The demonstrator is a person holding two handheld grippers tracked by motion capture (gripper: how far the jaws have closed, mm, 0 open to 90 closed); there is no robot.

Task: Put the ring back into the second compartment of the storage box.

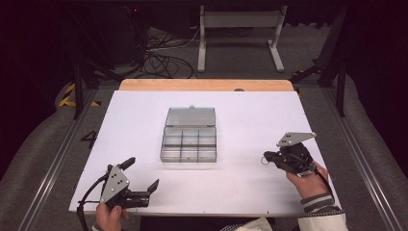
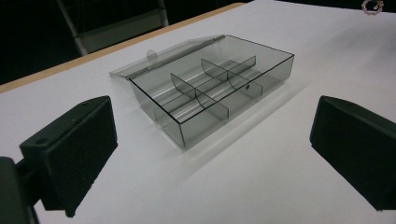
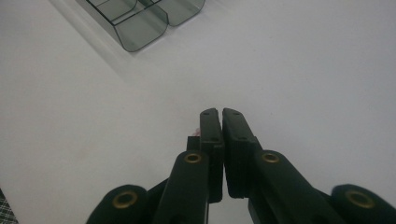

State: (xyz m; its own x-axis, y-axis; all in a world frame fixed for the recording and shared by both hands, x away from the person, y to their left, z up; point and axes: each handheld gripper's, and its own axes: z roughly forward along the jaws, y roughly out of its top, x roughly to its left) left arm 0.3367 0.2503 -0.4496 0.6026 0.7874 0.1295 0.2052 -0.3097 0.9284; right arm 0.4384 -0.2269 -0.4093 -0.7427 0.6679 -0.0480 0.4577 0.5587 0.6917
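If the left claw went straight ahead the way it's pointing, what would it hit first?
Probably the clear compartment box: it lies centred between the left claw's open jaws, with bare white table before it.

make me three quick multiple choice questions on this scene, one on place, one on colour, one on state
1. Where is the box?
A. at the left edge
B. in the middle of the table
C. held up in the air

2. What colour is the table top?
A. white
B. green
C. red

3. How is the box's lid?
A. shut
B. off, lying by the person's sleeve
C. open, folded back on the far side

Answers:
1 B, the high view shows it standing mid-table between the two hands.
2 A, the surface is white in every view.
3 C, the compartments lie uncovered and the lid lies flat behind them.
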